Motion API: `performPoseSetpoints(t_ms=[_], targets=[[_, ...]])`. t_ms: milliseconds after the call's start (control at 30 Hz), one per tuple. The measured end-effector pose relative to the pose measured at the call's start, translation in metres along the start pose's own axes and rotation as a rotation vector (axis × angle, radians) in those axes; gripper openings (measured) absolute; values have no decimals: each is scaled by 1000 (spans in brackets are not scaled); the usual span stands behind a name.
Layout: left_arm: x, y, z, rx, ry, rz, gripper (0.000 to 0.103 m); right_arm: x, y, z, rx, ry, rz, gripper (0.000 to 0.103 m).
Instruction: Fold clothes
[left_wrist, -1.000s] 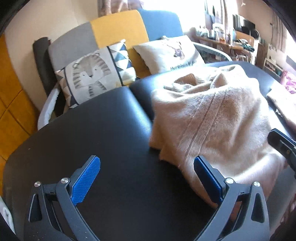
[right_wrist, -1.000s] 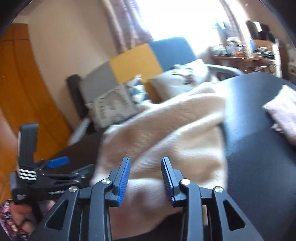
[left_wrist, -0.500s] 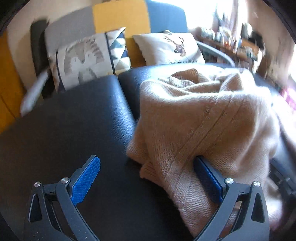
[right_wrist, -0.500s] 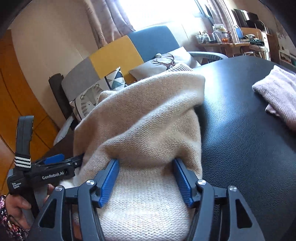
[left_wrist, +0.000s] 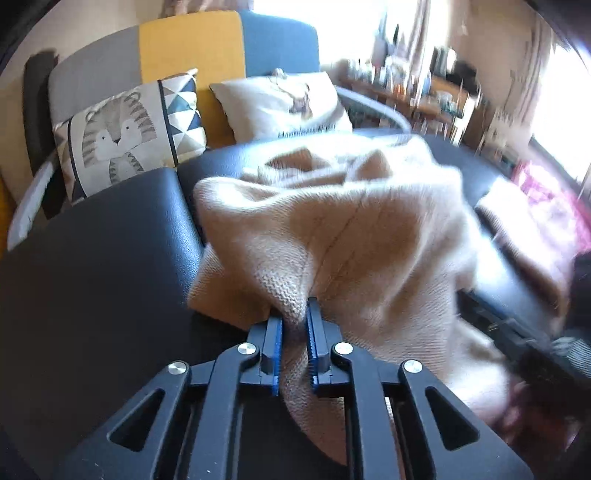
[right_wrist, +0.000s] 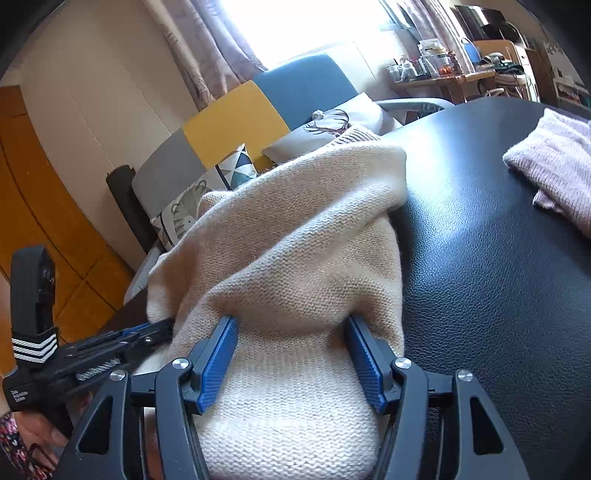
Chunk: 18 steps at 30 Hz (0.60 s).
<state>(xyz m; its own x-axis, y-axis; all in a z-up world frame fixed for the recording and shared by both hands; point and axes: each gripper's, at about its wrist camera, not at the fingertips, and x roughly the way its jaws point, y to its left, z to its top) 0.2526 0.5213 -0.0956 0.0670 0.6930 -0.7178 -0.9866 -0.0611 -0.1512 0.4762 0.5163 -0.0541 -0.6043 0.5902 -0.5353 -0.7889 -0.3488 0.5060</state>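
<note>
A beige knit sweater (left_wrist: 351, 240) lies bunched on the black padded surface (left_wrist: 110, 277). My left gripper (left_wrist: 294, 314) is closing, and its blue pads pinch a fold at the sweater's near left edge. In the right wrist view the sweater (right_wrist: 295, 240) rises as a heap. My right gripper (right_wrist: 291, 321) stands open, its pads wide apart on either side of the heap's near end. The left gripper (right_wrist: 122, 343) shows at the lower left, held by a hand. The right gripper's dark body (left_wrist: 517, 332) is a blur at the right.
A folded pink knit garment (right_wrist: 554, 166) lies on the black surface (right_wrist: 498, 258) to the right. Behind stands a grey, yellow and blue sofa with a tiger cushion (left_wrist: 122, 133) and a white cushion (left_wrist: 280, 103). A cluttered desk (right_wrist: 443, 70) is at the far right.
The left jaws went from wide open to shut on the sweater's edge, which has lifted slightly. The right jaws widened and moved forward over the sweater's near end.
</note>
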Motion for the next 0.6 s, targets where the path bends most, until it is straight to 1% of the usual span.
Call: performPoseSetpoints(t_ms=[67, 100, 167, 333, 367, 433, 500, 567, 600], targets=[[-19, 6, 4, -55, -53, -45, 10, -1, -5, 0, 21, -8, 26, 62], [-26, 7, 5, -65, -71, -59, 10, -1, -7, 0, 31, -12, 39, 62], [-42, 9, 8, -80, -106, -84, 9, -2, -11, 1, 55, -17, 67, 62], [-77, 4, 0, -84, -156, -147, 9, -3, -14, 4, 139, -3, 115, 64], [-86, 7, 0, -93, -170, -161, 9, -3, -12, 4, 167, 14, 140, 65], [-106, 12, -1, -105, -213, -182, 9, -5, -6, 4, 229, 28, 226, 66], [-129, 21, -2, -114, -263, -181, 9, -5, 9, 3, 253, 47, 285, 67], [-152, 33, -5, -128, -315, -164, 9, -2, 28, 2, 214, 95, 321, 67], [-163, 39, -8, -132, -337, -144, 9, -1, 42, 1, 172, 122, 345, 67]])
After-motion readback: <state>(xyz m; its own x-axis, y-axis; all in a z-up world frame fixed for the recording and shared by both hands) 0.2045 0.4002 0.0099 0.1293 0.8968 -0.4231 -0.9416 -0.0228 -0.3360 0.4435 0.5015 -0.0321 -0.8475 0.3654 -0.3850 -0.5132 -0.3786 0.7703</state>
